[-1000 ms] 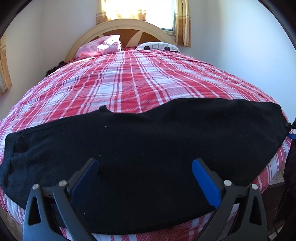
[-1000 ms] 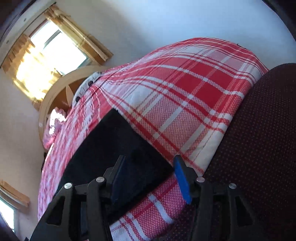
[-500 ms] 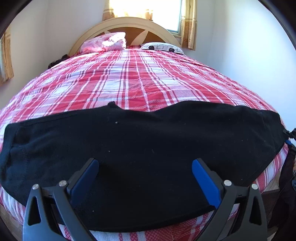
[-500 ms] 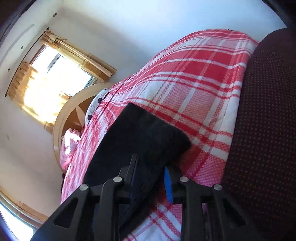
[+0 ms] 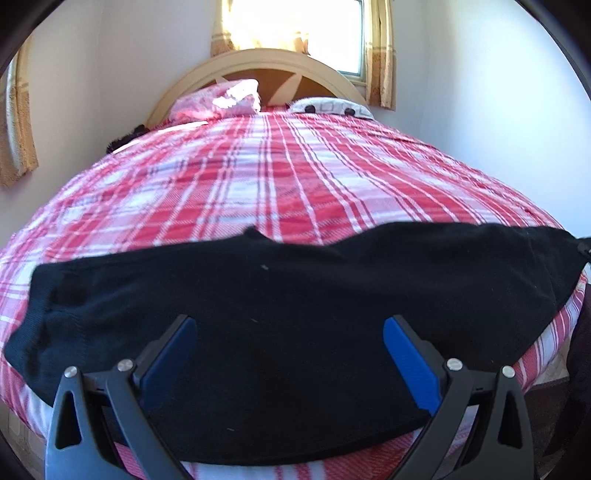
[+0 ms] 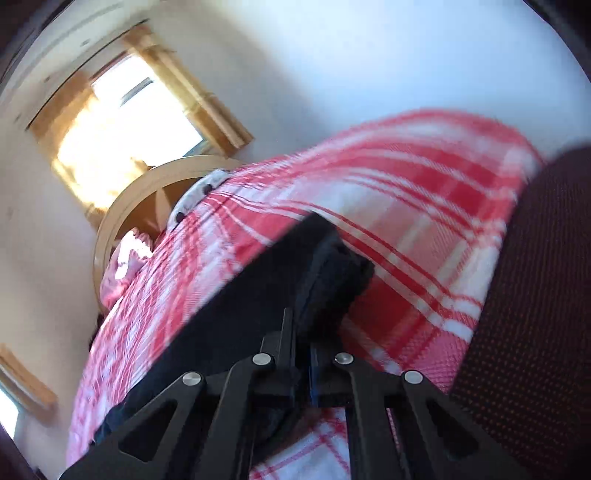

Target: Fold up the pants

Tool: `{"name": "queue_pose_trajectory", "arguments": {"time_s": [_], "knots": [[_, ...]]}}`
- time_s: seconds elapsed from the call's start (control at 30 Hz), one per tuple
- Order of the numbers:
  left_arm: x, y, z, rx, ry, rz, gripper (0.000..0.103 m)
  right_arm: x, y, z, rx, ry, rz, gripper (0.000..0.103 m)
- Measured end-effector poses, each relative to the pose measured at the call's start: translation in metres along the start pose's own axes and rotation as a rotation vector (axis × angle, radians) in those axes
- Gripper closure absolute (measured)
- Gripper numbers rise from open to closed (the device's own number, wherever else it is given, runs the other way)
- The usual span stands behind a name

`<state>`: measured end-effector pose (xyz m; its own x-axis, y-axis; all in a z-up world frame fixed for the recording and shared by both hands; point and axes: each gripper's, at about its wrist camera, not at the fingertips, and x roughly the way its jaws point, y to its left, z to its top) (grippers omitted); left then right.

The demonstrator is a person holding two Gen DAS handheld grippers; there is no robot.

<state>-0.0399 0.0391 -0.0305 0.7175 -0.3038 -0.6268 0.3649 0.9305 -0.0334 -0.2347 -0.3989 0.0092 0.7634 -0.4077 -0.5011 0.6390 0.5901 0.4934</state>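
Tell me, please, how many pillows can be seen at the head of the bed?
2. A pink pillow lies on the left in front of the headboard, and a white patterned pillow lies on the right. Others may be hidden behind the bedspread.

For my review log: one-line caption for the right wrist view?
Right tool shut on the end of the black pants, lying on the red plaid bedspread.

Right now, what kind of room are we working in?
A bedroom, almost certainly. A bed with a red plaid cover fills the view, with pillows against an arched headboard and a curtained window behind. The black pants lie across the near end.
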Motion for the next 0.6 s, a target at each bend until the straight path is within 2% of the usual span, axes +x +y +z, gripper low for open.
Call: {"name": "queue_pose_trajectory", "arguments": {"time_s": [0.07,0.1,0.2,0.37,0.47,0.6], "knots": [[-0.002,0.010,0.004,-0.025,-0.013,0.011,0.000,-0.017,0.038,0.001,-0.134,-0.052,0.028,0.098],[-0.003,0.016,0.006,-0.046,-0.017,0.013,0.000,-0.027,0.066,-0.002,-0.241,-0.079,0.051,0.098],[-0.002,0.032,0.008,-0.100,-0.017,0.012,0.000,-0.049,0.132,-0.023,-0.473,-0.098,0.148,0.098],[0.001,0.048,0.004,-0.145,-0.003,0.016,0.000,-0.063,0.233,-0.118,-0.845,-0.059,0.316,0.098],[0.000,0.052,0.000,-0.146,-0.003,0.016,0.000,-0.061,0.270,-0.183,-1.014,-0.029,0.385,0.098],[-0.002,0.058,-0.003,-0.138,-0.010,0.025,0.000,-0.053,0.291,-0.255,-1.160,-0.017,0.439,0.098]]}}
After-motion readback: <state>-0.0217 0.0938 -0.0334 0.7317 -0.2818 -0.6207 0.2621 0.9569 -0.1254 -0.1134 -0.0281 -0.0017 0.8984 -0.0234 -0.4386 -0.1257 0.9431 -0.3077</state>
